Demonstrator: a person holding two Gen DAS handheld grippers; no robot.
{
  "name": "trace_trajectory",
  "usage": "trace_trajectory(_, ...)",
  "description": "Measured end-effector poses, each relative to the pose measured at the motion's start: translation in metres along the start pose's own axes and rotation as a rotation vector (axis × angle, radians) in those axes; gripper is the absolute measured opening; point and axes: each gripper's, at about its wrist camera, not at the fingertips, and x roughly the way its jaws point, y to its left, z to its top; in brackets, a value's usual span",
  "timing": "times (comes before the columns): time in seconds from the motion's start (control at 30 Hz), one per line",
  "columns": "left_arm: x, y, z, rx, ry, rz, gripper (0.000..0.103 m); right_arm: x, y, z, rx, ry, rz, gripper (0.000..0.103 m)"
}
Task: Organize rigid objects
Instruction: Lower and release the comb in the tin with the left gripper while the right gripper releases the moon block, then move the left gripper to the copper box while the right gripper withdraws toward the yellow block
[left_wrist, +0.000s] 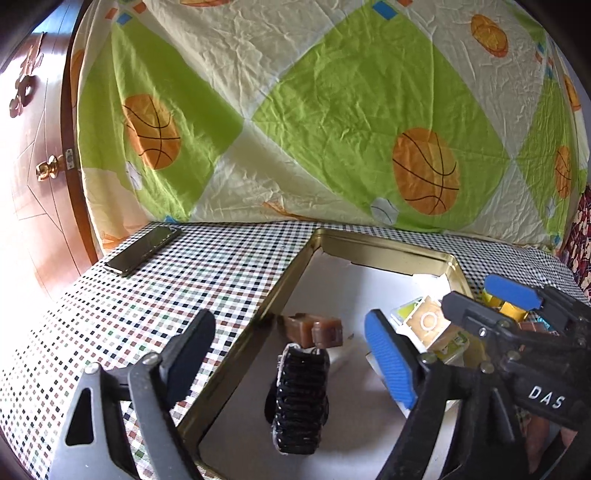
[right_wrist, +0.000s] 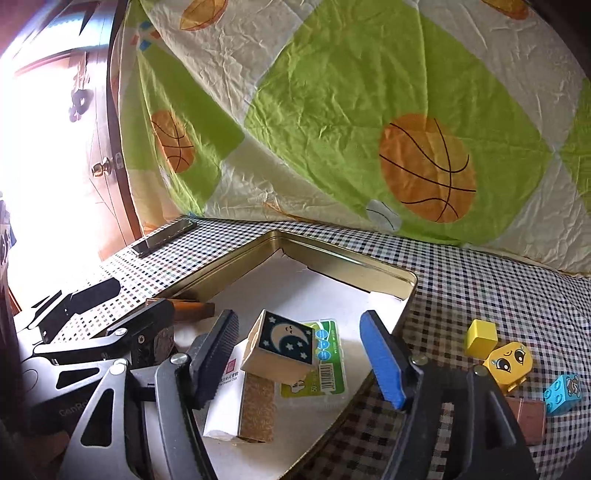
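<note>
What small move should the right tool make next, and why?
Probably draw the right tool back and swing it toward the yellow cube. Its jaws stand apart around the moon block, which sits tilted on other items inside the gold tin, apparently released, while the cube, face block and blue brick lie outside on the checked cloth.

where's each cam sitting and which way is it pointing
Left wrist: sits on the left gripper, looking forward and down over the gold tin tray; its own open fingers frame a black brush, and the right gripper shows at right.
Right wrist: sits on the right gripper, looking the same way over the tray; its open fingers flank a moon block, and the left gripper shows at left.
Shared: tray, checked cloth, basketball sheet, phone.
</note>
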Motion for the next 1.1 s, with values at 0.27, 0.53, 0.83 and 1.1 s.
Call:
trace_trajectory(0.27, -0.017, -0.029, 0.002, 0.07, -0.037, -0.011, 0.102, -0.041, -0.044, -0.014, 0.047, -0.052, -0.075, 0.071)
trace_trajectory(0.53, -0.004, -0.074, -0.004, 0.208, 0.006, 0.049, 0.103, -0.078, -0.115, -0.04, 0.17, -0.132, -0.201, 0.077)
trace_trajectory(0.83, 0.017, -0.057, -0.006, 0.193, 0.074, 0.218, 0.103, -0.089, -0.138, -0.049, 0.264, -0.157, -0.19, 0.077)
trace_trajectory(1.1, -0.029, -0.057, 0.005, 0.07, -0.039, 0.074, 0.103, -0.11, -0.172, -0.057, 0.353, -0.169, -0.331, 0.077)
